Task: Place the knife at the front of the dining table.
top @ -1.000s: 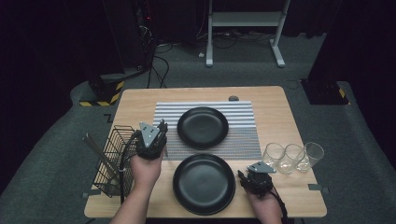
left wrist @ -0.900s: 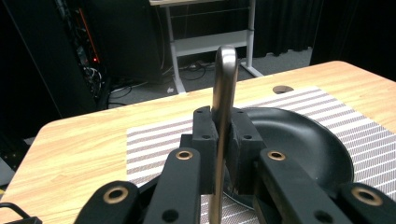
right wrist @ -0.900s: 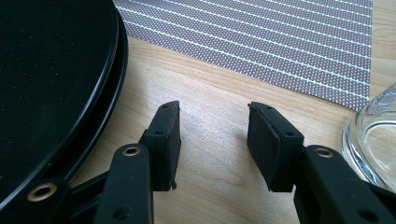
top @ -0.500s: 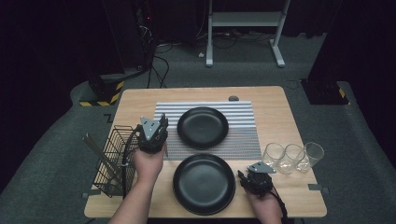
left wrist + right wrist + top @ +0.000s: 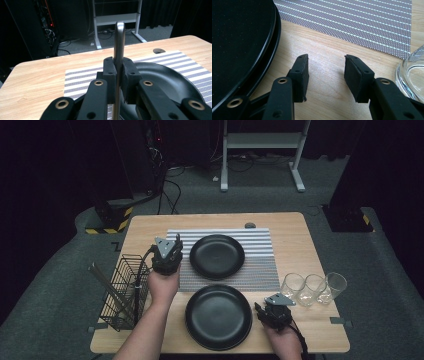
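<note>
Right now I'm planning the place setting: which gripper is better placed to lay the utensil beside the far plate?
Left. The left gripper is shut on the metal utensil handle, beside the far plate. The right gripper is open, holding nothing, over bare table.

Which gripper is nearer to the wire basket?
Left. The left gripper, shut on a metal utensil handle, is just right of the wire basket; the right gripper sits beyond the near plate.
</note>
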{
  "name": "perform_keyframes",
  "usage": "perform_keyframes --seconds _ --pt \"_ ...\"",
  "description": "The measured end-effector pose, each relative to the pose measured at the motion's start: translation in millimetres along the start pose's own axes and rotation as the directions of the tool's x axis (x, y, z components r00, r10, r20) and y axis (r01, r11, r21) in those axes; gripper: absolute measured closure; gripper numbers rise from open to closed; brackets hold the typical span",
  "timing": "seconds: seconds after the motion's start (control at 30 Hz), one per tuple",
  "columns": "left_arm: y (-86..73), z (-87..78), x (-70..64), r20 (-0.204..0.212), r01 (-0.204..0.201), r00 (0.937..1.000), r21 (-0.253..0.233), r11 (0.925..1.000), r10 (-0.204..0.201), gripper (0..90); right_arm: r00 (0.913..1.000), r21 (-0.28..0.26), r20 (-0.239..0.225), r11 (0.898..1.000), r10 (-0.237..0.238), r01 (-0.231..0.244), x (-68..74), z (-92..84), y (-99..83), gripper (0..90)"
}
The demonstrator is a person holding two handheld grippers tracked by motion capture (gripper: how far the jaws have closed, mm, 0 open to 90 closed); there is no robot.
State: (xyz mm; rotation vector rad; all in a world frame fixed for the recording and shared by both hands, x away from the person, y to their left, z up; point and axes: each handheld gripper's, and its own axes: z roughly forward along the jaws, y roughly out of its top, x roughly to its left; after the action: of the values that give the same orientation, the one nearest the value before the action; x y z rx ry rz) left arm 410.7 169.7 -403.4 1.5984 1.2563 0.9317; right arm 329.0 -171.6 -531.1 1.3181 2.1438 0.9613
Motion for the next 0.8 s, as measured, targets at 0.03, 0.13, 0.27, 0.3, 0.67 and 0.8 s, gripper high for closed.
perform_keyframes --seconds 0.03,0.13,0.27,0.3,0.67,0.8 --pt "0.2 0.7 -0.1 0.001 -0.003 1.0 0.004 1.0 0.003 83.0 1.0 0.0 0.0 1.0 0.0 0.0 0.0 0.0 0.0 54.3" --pt "0.7 4.4 -0.5 0.0 -0.003 1.0 0.006 1.0 0.003 83.0 1.0 0.0 -0.001 1.0 0.0 0.0 0.0 0.0 0.0 54.2" --pt "2.0 11.4 -1.7 -0.004 -0.005 1.0 0.016 0.9999 0.005 83.0 1.0 0.0 -0.001 1.0 0.0 0.0 0.0 0.0 0.0 54.2" --pt "2.0 11.4 -1.7 -0.004 -0.005 1.0 0.016 0.9999 0.005 83.0 1.0 0.0 -0.001 1.0 0.0 0.0 0.0 0.0 0.0 54.2" --pt "3.9 29.4 3.1 -0.004 0.011 0.9999 0.045 0.9989 -0.011 82.9 1.0 0.0 0.0 1.0 -0.002 0.002 0.0 0.0 0.0 54.3" --pt "4.1 36.0 5.6 -0.002 0.025 0.9997 0.053 0.9983 -0.025 82.9 1.0 0.0 0.0 1.0 -0.002 0.002 0.0 0.0 0.0 54.3"
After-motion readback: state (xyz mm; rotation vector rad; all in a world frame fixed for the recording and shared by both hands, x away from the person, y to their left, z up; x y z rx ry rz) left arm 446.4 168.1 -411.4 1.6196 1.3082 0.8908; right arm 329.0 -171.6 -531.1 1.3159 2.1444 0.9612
